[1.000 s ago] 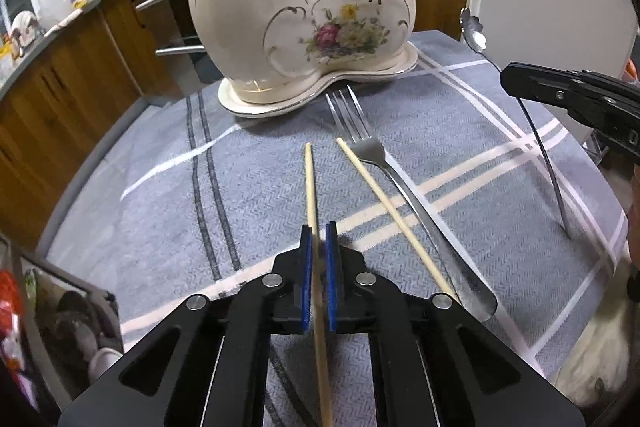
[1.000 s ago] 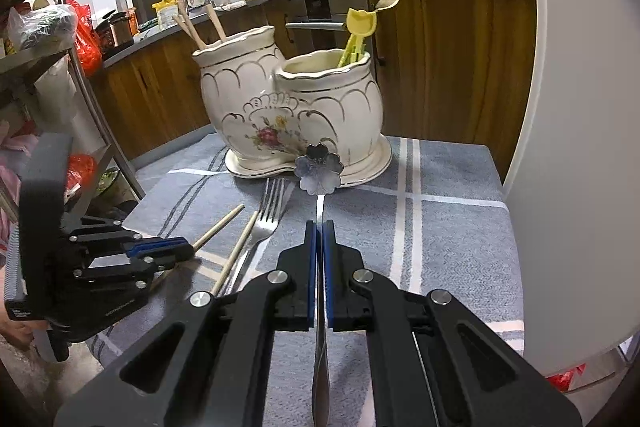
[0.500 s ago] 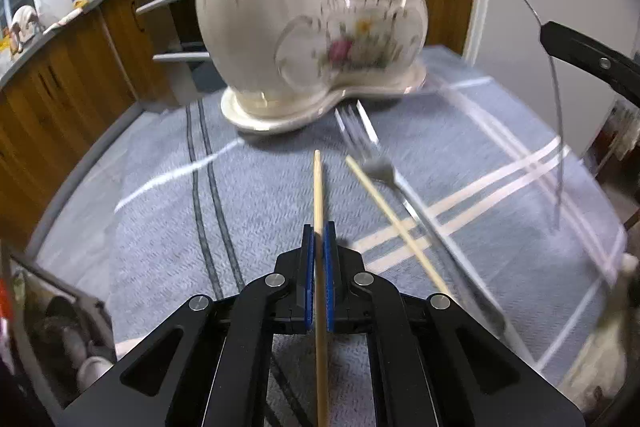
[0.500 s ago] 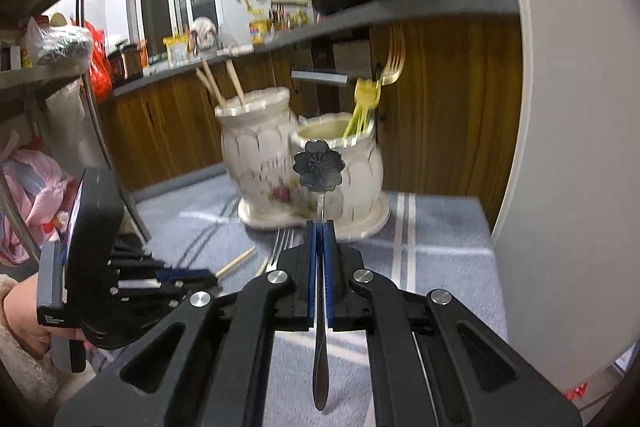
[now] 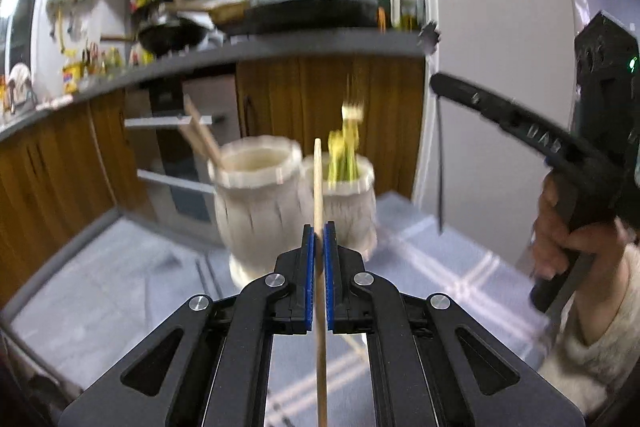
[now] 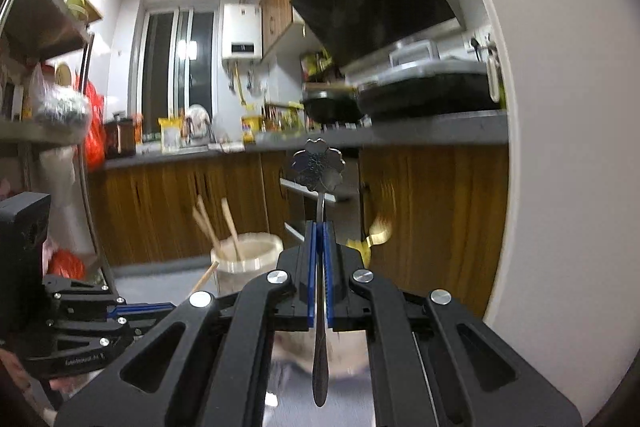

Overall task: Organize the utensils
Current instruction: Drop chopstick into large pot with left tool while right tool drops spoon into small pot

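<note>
My left gripper (image 5: 318,231) is shut on a wooden chopstick (image 5: 318,183), held upright in the air in front of the white ceramic two-pot holder (image 5: 256,203). The left pot holds two wooden chopsticks (image 5: 200,137); the right pot (image 5: 352,203) holds yellow-green utensils. My right gripper (image 6: 319,227) is shut on a metal spoon with a flower-shaped head (image 6: 319,165), raised above the holder (image 6: 248,253). The right gripper also shows in the left wrist view (image 5: 500,115) at the right, with the spoon (image 5: 440,155) hanging from it.
The holder stands on a table with a grey striped cloth (image 5: 440,267). A second chopstick (image 5: 358,345) lies on the cloth behind my left jaws. A wooden counter (image 5: 360,99) with pans runs behind. A white wall (image 6: 560,147) stands at the right.
Both grippers have lifted well up off the table with the chopstick and the spoon; the views have tilted up toward the counter. The holder now sits lower in both views.
</note>
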A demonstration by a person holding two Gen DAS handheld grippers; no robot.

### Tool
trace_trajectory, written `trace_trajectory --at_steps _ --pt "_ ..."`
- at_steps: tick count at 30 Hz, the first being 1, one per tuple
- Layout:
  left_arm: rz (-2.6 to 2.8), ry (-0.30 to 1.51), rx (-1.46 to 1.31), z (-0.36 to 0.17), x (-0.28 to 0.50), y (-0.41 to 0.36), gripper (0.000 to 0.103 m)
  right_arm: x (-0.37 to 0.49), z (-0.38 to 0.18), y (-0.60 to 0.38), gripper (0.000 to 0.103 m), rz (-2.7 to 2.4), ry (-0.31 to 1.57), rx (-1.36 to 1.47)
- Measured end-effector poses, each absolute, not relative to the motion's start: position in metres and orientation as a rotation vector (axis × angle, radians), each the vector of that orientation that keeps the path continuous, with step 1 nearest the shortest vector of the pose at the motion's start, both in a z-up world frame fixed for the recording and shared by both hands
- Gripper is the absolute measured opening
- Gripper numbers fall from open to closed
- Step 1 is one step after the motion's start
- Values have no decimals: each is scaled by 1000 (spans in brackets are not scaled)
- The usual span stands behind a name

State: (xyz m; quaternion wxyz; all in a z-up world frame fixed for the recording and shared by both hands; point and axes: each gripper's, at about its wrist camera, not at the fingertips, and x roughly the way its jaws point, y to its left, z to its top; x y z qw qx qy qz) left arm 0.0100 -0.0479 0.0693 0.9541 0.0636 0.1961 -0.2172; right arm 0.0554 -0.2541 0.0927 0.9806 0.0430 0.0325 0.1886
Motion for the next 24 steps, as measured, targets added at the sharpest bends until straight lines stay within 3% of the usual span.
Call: trace_trajectory --at_steps 13,24 --pt "-360 163 2 151 88 -62 5 126 103 -261 3 338 -13 256" --pt "-252 23 35 129 131 -76 5 152 68 -250 3 337 124 247"
